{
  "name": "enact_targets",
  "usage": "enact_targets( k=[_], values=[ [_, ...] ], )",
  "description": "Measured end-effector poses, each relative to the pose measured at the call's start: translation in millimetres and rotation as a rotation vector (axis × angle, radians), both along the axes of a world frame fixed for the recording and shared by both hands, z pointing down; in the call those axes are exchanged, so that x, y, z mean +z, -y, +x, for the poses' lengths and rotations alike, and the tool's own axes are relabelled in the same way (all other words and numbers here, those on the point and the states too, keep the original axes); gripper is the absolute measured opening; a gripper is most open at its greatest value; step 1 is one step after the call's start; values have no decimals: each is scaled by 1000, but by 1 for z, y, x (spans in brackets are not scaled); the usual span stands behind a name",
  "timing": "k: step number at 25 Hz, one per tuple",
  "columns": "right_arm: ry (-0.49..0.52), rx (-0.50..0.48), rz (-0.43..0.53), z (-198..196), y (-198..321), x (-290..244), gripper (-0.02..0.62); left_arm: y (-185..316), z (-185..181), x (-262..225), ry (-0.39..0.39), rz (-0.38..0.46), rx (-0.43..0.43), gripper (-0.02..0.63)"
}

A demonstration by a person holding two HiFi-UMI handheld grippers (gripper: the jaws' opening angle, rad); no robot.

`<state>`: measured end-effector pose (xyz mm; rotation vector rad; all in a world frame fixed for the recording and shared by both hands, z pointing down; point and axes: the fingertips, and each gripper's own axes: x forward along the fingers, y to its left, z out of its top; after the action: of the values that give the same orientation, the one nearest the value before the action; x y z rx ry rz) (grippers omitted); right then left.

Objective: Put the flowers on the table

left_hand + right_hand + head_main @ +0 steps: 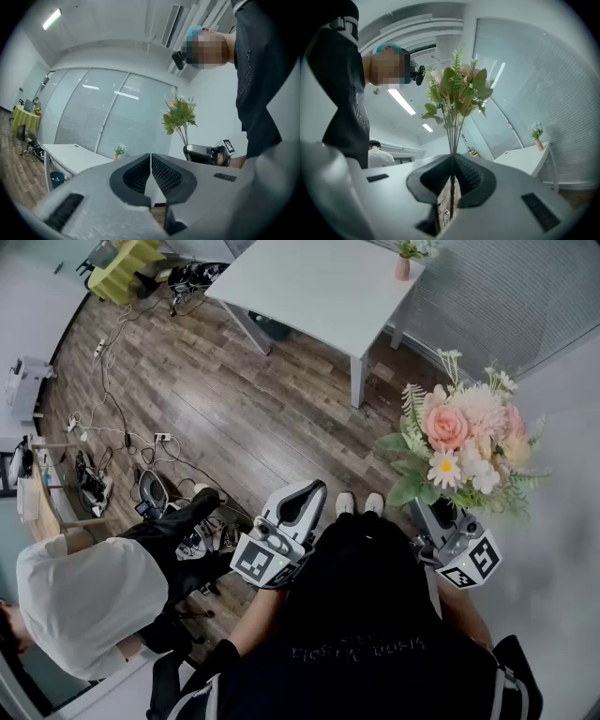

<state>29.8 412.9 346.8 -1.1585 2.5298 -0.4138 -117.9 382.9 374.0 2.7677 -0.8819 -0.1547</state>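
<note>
Well short of the white desk [319, 282], on the near side of the wooden floor [234, 409], the right tongs [439, 514] are pinching a bunch of flowers [459, 442] by the stems. In the right gripper view the thin dark stems run straight down through the middle of the right tongs [452, 164], the two jaws pressed against them from either side, and the flowers [457, 91] stand upright above the jaws: pink and cream blooms with green leaves and fern sprigs. The bunch is in the air, well apart from the desk [525, 161] and not touching it.

The left tongs [309, 491] point toward the desk and carry nothing; in the left gripper view the left tongs [150, 161] have their jaws pressed together with only a hairline seam between them. That view also shows the flowers [179, 115] rising from the right tongs [206, 153], off to the side of the desk [75, 157].

On the desk's far corner stands a small pink vase [403, 263] with a little plant. Away from the desk, beside the left tongs, a person in a white shirt [80, 601] sits, and cables [122, 418] lie across the floor.
</note>
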Motion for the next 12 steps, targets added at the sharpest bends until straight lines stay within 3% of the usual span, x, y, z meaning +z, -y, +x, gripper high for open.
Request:
enact_targets(
  k=[4,12],
  values=[
    [-9,20,-20,2,2,0,44,-1,4,0,47,29,22,26],
    [25,-18,-5,21,-3,6,44,-4,31,-5,21,31,24,26]
  ],
)
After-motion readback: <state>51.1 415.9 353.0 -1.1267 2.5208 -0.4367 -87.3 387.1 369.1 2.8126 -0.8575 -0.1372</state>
